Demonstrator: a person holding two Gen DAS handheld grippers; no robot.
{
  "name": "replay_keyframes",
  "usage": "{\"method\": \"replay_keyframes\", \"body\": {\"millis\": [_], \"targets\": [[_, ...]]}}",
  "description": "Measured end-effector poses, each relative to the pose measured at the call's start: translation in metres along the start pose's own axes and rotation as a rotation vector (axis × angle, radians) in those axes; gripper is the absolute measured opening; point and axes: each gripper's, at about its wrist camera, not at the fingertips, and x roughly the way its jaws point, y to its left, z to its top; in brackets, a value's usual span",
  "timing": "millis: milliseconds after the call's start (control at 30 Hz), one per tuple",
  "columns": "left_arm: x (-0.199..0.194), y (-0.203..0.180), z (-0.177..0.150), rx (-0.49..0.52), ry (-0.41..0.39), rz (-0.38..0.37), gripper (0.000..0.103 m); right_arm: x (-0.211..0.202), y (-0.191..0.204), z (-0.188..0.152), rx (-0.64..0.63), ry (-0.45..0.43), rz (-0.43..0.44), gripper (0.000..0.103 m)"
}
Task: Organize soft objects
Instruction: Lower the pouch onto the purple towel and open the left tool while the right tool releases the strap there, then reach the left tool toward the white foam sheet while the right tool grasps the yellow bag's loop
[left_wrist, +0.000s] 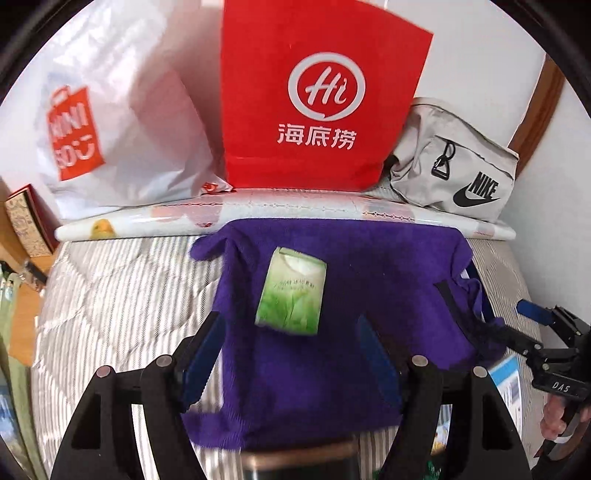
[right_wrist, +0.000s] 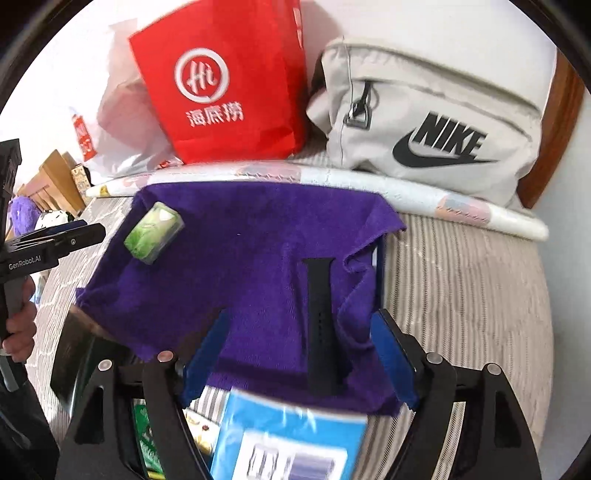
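Observation:
A purple towel (left_wrist: 332, 295) (right_wrist: 240, 266) lies spread on the striped bedding. A green tissue pack (left_wrist: 291, 295) (right_wrist: 153, 232) rests on it toward the left. A black watch strap (right_wrist: 321, 325) (left_wrist: 448, 299) lies on the towel's rumpled right part. My left gripper (left_wrist: 288, 332) hovers over the towel's near part, open and holding nothing; the right wrist view shows it at the left edge (right_wrist: 74, 232). My right gripper (right_wrist: 301, 317) is open too, with the strap lying between its blue fingers (right_wrist: 207, 347) and not touched by them. A hand holds it at the right edge (left_wrist: 535, 332).
A red paper bag (left_wrist: 317, 96) (right_wrist: 229, 85), a white plastic bag (left_wrist: 110, 122) and a grey Nike bag (left_wrist: 454, 166) (right_wrist: 424, 125) stand at the back behind a white roll (left_wrist: 258, 214). A blue box (right_wrist: 288, 439) and green packets (right_wrist: 147, 435) lie near me.

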Motion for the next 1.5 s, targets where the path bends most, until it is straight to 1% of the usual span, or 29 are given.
{"method": "replay_keyframes", "body": {"millis": [67,167,233,267,367,433,500,567,733,833,1000,1067,1200,1300,1367,1500], "targets": [[-0.017,0.002,-0.008,-0.011,-0.016,-0.018,0.072,-0.012,-0.001,-0.007,0.009,-0.018,0.016,0.079],[-0.039,0.003,-0.023,-0.035,-0.049,-0.024,0.072,-0.03,-0.004,-0.02,0.05,-0.038,0.078,0.079],[-0.05,0.002,-0.033,-0.044,-0.063,-0.021,0.072,-0.046,-0.006,-0.031,0.085,-0.089,0.103,0.079],[-0.058,0.001,-0.04,-0.046,-0.067,-0.021,0.072,-0.053,-0.007,-0.039,0.103,-0.107,0.098,0.079],[-0.075,-0.003,-0.058,-0.02,-0.065,-0.016,0.072,-0.066,-0.005,-0.056,0.089,-0.083,0.073,0.079],[-0.085,-0.006,-0.069,-0.003,-0.072,-0.005,0.072,-0.074,-0.003,-0.07,0.078,-0.092,0.04,0.079],[-0.094,-0.01,-0.084,0.011,-0.063,0.003,0.072,-0.08,-0.003,-0.083,0.084,-0.09,0.024,0.079],[-0.103,-0.012,-0.098,0.017,-0.065,-0.012,0.072,-0.085,-0.005,-0.098,0.107,-0.084,0.036,0.079],[-0.114,-0.012,-0.138,0.001,-0.04,-0.047,0.072,-0.101,-0.003,-0.136,0.127,-0.076,0.061,0.079],[-0.116,-0.012,-0.16,0.001,-0.024,-0.05,0.072,-0.114,0.006,-0.156,0.12,-0.104,0.092,0.079],[-0.114,-0.006,-0.192,-0.027,-0.011,-0.035,0.072,-0.12,0.042,-0.182,0.022,-0.125,0.14,0.079],[-0.112,-0.001,-0.203,-0.046,-0.001,-0.03,0.072,-0.119,0.063,-0.193,-0.052,-0.132,0.151,0.079],[-0.11,0.005,-0.22,-0.05,0.005,-0.022,0.072,-0.114,0.092,-0.211,-0.147,-0.155,0.168,0.079],[-0.107,0.01,-0.227,-0.061,0.011,-0.03,0.072,-0.109,0.111,-0.22,-0.193,-0.149,0.199,0.079],[-0.104,0.015,-0.231,-0.073,0.017,-0.043,0.072,-0.103,0.126,-0.223,-0.247,-0.154,0.182,0.079],[-0.101,0.023,-0.234,-0.087,0.018,-0.049,0.072,-0.08,0.146,-0.223,-0.337,-0.122,0.099,0.079]]}}
